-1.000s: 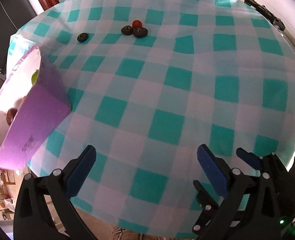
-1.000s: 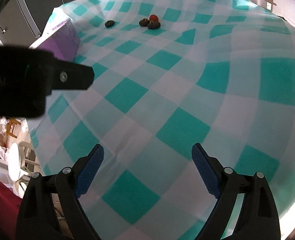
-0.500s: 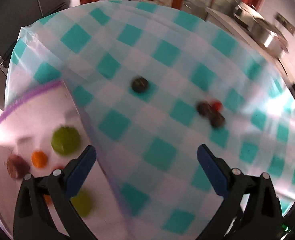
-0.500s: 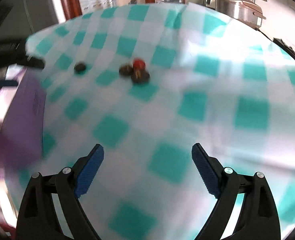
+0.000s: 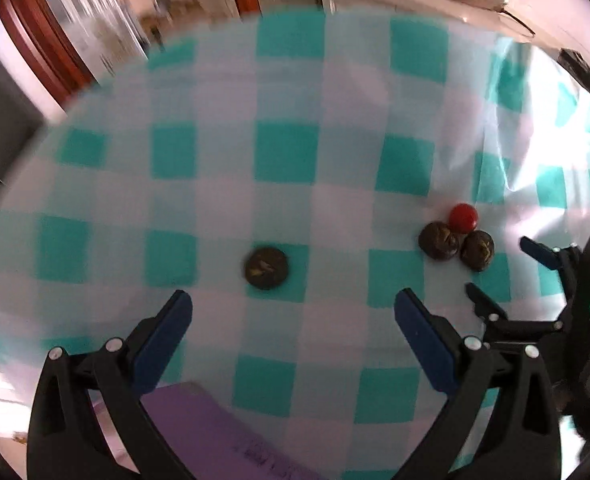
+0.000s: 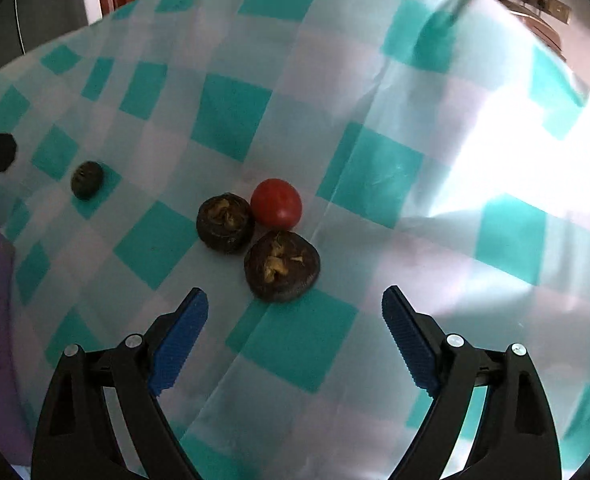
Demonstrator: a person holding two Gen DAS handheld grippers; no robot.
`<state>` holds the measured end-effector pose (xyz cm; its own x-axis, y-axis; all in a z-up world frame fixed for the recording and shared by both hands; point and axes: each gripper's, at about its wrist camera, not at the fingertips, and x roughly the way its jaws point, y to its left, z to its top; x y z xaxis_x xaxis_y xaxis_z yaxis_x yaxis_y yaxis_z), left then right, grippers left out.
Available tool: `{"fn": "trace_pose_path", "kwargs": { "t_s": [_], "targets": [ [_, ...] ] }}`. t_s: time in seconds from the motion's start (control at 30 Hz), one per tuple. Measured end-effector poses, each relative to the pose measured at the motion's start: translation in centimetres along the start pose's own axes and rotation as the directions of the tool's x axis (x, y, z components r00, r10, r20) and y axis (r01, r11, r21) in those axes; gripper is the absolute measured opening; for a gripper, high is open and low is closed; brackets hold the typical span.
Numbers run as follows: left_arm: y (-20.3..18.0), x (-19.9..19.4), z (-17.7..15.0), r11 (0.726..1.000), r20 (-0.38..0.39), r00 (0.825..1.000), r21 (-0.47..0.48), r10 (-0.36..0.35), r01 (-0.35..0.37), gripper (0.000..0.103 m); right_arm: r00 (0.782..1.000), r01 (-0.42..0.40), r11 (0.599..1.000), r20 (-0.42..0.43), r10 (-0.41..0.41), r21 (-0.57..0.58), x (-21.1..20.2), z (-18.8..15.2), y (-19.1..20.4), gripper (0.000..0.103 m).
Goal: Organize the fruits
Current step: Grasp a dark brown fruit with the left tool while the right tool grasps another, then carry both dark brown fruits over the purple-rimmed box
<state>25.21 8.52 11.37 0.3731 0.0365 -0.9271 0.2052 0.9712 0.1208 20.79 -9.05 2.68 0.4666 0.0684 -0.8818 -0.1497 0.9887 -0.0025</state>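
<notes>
- Now, your lone dark fruit (image 5: 266,267) lies on the checked cloth (image 5: 287,152) just ahead of your left gripper (image 5: 293,312), whose claw gapes wide and empty.
- Your right gripper (image 6: 295,312), equally wide, faces the nearest dark fruit (image 6: 281,266), probably next.
- That one touches another dark fruit (image 6: 225,222) and a red tomato (image 6: 276,203), crowding the grasp.
- Behind you, the purple box (image 5: 215,432) sits clear.

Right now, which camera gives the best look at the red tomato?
The right wrist view: the tomato sits large, sharp and near the middle, touching a dark fruit beside it. The left wrist view shows the same tomato only small and far off to the right, slightly blurred, behind two dark fruits.
</notes>
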Motion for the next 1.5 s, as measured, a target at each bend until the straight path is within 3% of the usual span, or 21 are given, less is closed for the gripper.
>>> {"fn": "trace_pose_path", "kwargs": {
  "t_s": [0.17, 0.27, 0.4, 0.47, 0.57, 0.63, 0.7, 0.77, 0.83, 0.9, 0.97, 1.17, 1.37, 1.5],
  "targets": [
    [3.0, 4.2, 2.2, 0.994, -0.132, 0.989, -0.09, -0.074, 0.062, 0.099, 1.0, 0.011, 1.0, -0.003, -0.011, 0.011, 1.8, 1.4, 0.2, 0.08],
    [4.1, 6.5, 3.4, 0.996, -0.193, 0.981, -0.085, -0.023, 0.006, 0.099, 1.0, 0.001, 1.0, 0.001, -0.001, 0.012, 2.5, 2.0, 0.4, 0.072],
    [4.2, 8.6, 4.1, 0.996, -0.227, 0.974, -0.087, -0.029, 0.009, 0.099, 0.999, -0.041, 0.998, 0.011, 0.04, 0.041, 2.5, 2.1, 0.7, 0.056],
    [3.8, 9.5, 4.2, 0.995, -0.258, 0.965, -0.091, -0.052, 0.03, 0.092, 0.999, -0.038, 0.998, 0.015, 0.038, 0.054, 2.4, 2.0, 0.7, 0.052],
    [3.3, 10.8, 4.3, 0.997, -0.274, 0.962, -0.072, 0.012, -0.033, 0.09, 0.999, -0.035, 0.997, 0.009, 0.035, 0.075, 2.3, 1.9, 0.4, 0.045],
    [3.3, 12.0, 3.8, 0.995, -0.3, 0.953, -0.086, 0.029, -0.058, 0.089, 0.999, -0.037, 0.997, 0.004, 0.037, 0.074, 2.2, 1.9, 0.2, 0.044],
    [3.7, 12.0, 3.7, 0.991, -0.285, 0.958, -0.124, 0.007, -0.044, 0.087, 0.999, -0.034, 0.997, 0.002, 0.034, 0.072, 1.7, 1.3, -0.5, 0.044],
    [3.6, 11.7, 3.5, 0.992, -0.27, 0.963, -0.122, -0.006, -0.028, 0.082, 0.999, -0.032, 0.997, 0.001, 0.032, 0.073, 1.6, 1.2, -0.4, 0.044],
    [3.3, 11.3, 3.4, 0.992, -0.261, 0.964, -0.127, -0.05, 0.017, 0.055, 1.0, -0.031, 0.996, -0.001, 0.031, 0.08, 1.3, 0.7, -1.3, 0.044],
    [2.2, 10.8, 3.2, 0.995, -0.257, 0.965, -0.101, -0.05, 0.024, 0.042, 0.999, -0.042, 0.995, -0.007, 0.043, 0.089, 0.9, 0.3, -1.4, 0.044],
    [1.1, 10.3, 2.8, 0.995, -0.254, 0.966, -0.089, -0.058, 0.036, 0.042, 0.999, -0.051, 0.995, -0.008, 0.052, 0.088, 1.4, 0.9, -1.4, 0.043],
    [-4.1, 5.5, 0.1, 0.99, -0.201, 0.972, -0.097, -0.12, 0.102, 0.042, 0.998, -0.056, 0.993, -0.003, 0.057, 0.108, -2.6, -2.6, -3.4, 0.043],
    [-9.9, 0.2, -6.1, 0.982, -0.14, 0.979, -0.135, -0.148, 0.129, 0.042, 0.996, -0.079, 0.995, -0.03, 0.081, 0.06, -8.6, -8.3, -4.2, 0.043],
    [-14.0, -3.1, -12.2, 0.98, -0.112, 0.983, -0.156, -0.144, 0.125, 0.042, 0.986, -0.146, 0.989, -0.08, 0.146, -0.005, -12.4, -13.3, -4.1, 0.043]
  ]
}}
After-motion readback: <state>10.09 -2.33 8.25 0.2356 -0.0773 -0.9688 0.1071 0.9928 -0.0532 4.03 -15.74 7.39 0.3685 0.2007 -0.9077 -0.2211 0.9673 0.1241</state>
